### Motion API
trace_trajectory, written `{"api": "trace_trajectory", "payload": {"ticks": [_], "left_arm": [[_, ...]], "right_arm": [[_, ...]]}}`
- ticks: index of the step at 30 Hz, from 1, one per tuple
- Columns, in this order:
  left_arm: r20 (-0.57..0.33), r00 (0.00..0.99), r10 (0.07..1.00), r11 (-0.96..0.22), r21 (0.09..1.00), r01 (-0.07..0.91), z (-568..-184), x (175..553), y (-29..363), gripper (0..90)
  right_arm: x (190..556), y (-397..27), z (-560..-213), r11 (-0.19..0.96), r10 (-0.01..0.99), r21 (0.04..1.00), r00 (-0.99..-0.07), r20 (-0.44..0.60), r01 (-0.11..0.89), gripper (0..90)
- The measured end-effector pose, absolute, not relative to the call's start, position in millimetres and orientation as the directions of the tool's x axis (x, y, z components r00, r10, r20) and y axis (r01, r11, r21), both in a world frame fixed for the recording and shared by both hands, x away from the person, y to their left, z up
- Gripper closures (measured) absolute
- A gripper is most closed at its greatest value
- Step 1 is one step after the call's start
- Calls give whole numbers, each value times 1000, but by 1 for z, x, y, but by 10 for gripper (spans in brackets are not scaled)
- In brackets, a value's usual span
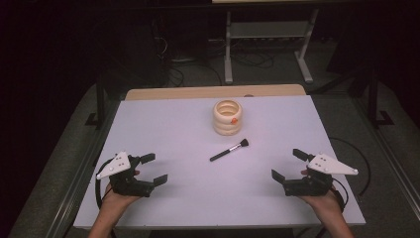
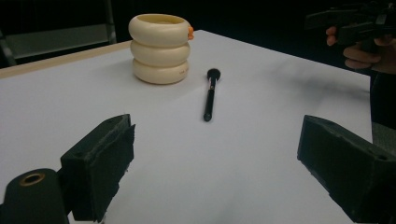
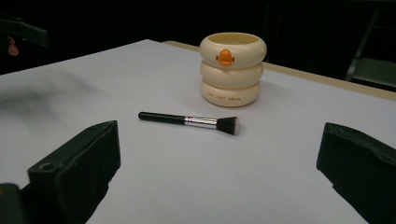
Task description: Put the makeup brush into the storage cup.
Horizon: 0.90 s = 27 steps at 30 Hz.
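Lying flat near the middle of my table [image 1: 163, 124], the makeup brush [image 1: 229, 150] waits untouched.
Its bristles point far-right toward the cream ringed holder [image 1: 227, 117] standing just beyond it. My left gripper [image 1: 154, 169] rests at the near left and my right gripper [image 1: 286, 164] at the near right, both well apart from the brush, jaws spread wide and empty.

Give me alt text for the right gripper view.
A black-handled makeup brush lies flat on a white table, just in front of a cream ribbed cup with an orange duck bill. Two open black jaws frame the foreground.
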<state>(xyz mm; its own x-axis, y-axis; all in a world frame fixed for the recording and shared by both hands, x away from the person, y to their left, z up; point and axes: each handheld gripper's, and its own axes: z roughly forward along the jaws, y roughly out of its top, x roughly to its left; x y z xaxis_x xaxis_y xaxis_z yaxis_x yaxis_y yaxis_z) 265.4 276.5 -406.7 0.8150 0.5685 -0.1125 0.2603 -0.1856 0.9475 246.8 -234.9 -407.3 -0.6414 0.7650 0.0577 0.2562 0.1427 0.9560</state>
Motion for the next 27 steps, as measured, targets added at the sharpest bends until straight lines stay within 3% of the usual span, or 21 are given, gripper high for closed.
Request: {"api": "trace_trajectory", "payload": {"ticks": [27], "left_arm": [[-113, 824, 555, -170, 954, 246, -399, 278, 274, 103]], "right_arm": [[247, -231, -407, 155, 758, 956, -650, 46, 249, 0]]}}
